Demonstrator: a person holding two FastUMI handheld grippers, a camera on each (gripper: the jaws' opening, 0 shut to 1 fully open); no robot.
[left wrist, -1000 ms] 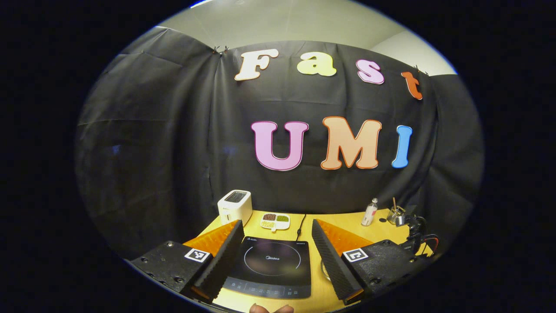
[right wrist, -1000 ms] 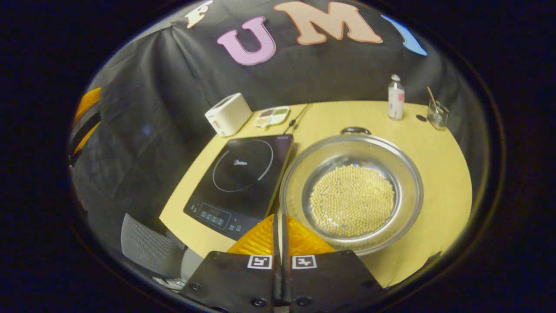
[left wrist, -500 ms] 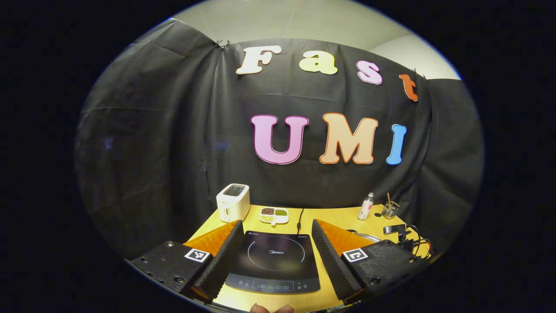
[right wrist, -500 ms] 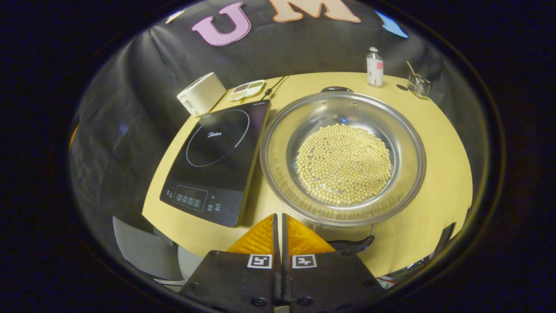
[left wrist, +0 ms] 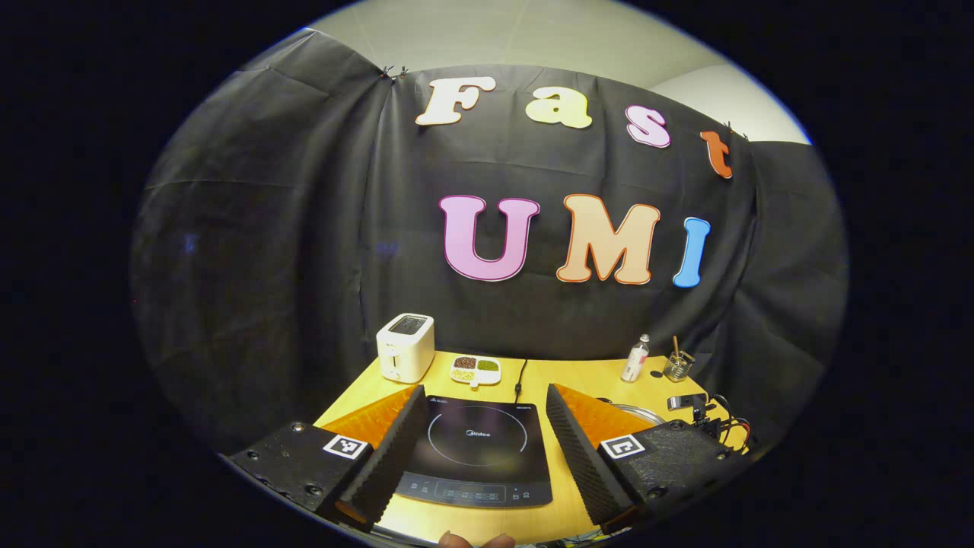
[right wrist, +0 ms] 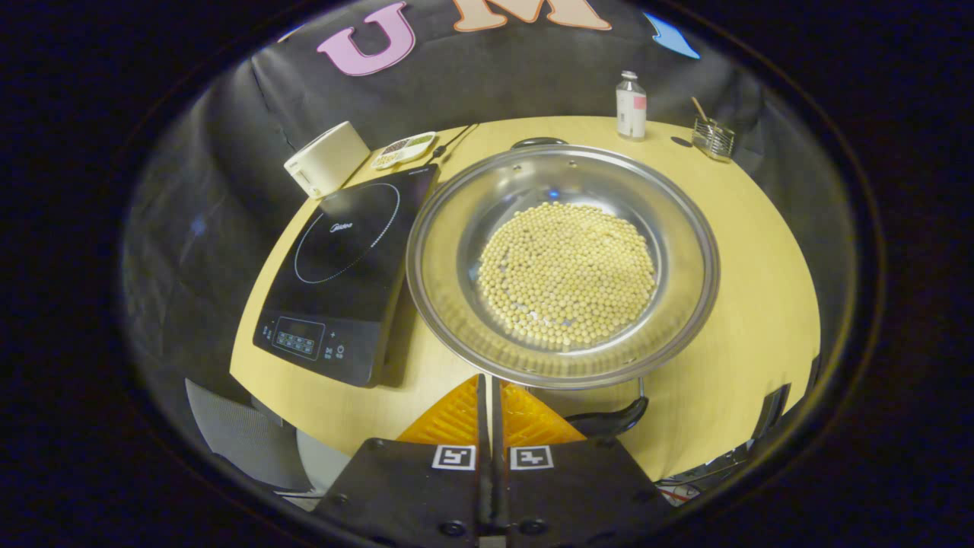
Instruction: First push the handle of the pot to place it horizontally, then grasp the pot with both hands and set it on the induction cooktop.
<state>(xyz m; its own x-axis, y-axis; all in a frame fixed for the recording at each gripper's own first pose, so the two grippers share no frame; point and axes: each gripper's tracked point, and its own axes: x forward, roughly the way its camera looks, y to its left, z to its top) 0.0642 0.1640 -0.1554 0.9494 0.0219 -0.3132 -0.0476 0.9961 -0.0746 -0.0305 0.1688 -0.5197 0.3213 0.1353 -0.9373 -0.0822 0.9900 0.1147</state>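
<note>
The wide steel pot, holding pale round beans, sits on the yellow tabletop just right of the black induction cooktop. The right claw, fingers together, is beside its near black handle. The left claw gapes apart above the cooktop.

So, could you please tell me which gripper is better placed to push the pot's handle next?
Right. The right gripper, fingers closed, sits just beside the black near handle of the pot. The left gripper is open and faces the induction cooktop, away from that handle.
</note>
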